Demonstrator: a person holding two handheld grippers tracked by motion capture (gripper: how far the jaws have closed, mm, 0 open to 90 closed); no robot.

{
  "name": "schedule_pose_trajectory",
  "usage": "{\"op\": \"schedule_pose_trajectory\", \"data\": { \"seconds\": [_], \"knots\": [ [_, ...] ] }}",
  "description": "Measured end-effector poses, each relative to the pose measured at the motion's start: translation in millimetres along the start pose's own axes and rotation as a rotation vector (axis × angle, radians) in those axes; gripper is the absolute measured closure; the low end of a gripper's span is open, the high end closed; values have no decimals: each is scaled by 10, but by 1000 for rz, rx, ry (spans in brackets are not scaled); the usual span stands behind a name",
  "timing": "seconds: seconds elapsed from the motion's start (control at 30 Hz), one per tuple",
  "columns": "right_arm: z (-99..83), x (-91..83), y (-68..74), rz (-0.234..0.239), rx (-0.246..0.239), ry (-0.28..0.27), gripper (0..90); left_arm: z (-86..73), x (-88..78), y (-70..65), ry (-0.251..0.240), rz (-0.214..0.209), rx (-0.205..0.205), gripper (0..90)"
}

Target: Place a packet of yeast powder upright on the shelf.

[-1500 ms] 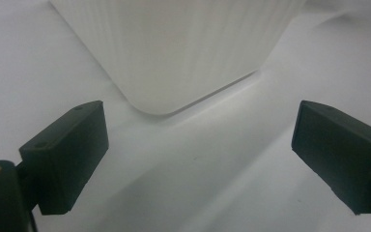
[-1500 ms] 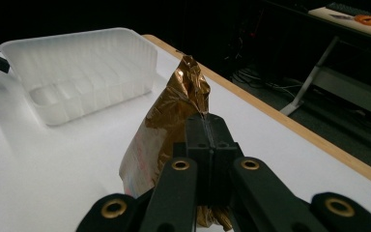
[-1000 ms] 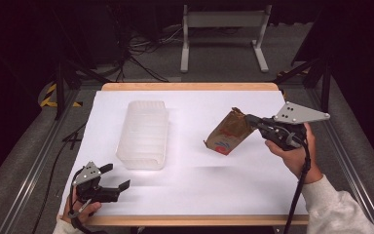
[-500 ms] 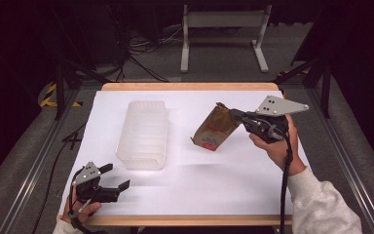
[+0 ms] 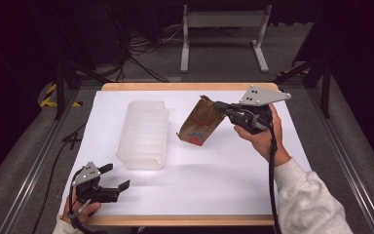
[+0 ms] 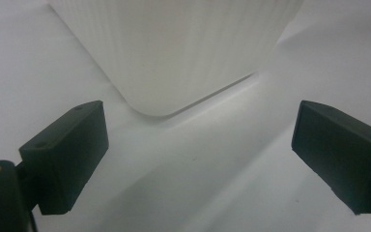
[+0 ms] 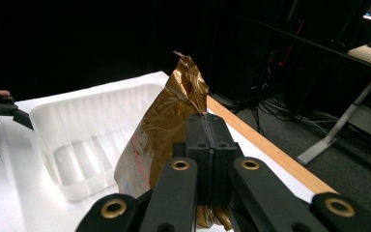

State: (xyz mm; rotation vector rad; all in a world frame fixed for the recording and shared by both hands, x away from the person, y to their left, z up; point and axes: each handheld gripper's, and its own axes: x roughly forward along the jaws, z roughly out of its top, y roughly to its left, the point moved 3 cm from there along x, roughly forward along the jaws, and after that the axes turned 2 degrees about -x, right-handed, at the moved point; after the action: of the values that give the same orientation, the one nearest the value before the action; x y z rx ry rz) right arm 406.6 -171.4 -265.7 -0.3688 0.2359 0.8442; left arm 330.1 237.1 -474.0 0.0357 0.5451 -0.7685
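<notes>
over the last second the right gripper (image 5: 221, 106) has carried the gold snack bag (image 5: 200, 123) leftward across the white table (image 5: 224, 175), from well apart from the clear plastic tray (image 5: 142, 134) to near its right wall, and has lifted and tilted it so its bottom corner points down at the table. judging by this path, the bag is headed into the tray, and what remains is to swing it over the rim and let go.

the tray is ribbed, translucent and empty, lying lengthwise left of centre. the bag hangs in the air just right of it, pinched at its crumpled top edge by jaws clenched tight together; it is shiny gold foil, creased, with a pale front panel carrying red and blue print. the left gripper (image 5: 117, 177) sits low at the near left corner, jaws spread wide and holding nothing, pointed at the tray's near end.
</notes>
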Motion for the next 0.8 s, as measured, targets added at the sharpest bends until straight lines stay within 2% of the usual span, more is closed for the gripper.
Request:
{"op": "schedule_pose_trajectory", "data": {
  "seconds": [0.27,0.47,0.63,0.8],
  "knots": [
    [179,200,115,22,-29,-7,900,-2,-7,-2,-5,-3,1,68],
    [226,303,163,32,-35,-6,900,-3,-7,-3,-6,-3,1,68],
    [261,417,208,45,-19,-9,900,-3,-10,-2,-6,-3,-2,68],
    [289,548,306,60,-35,8,900,-3,-8,-2,-7,-4,-2,68]
  ]
}}
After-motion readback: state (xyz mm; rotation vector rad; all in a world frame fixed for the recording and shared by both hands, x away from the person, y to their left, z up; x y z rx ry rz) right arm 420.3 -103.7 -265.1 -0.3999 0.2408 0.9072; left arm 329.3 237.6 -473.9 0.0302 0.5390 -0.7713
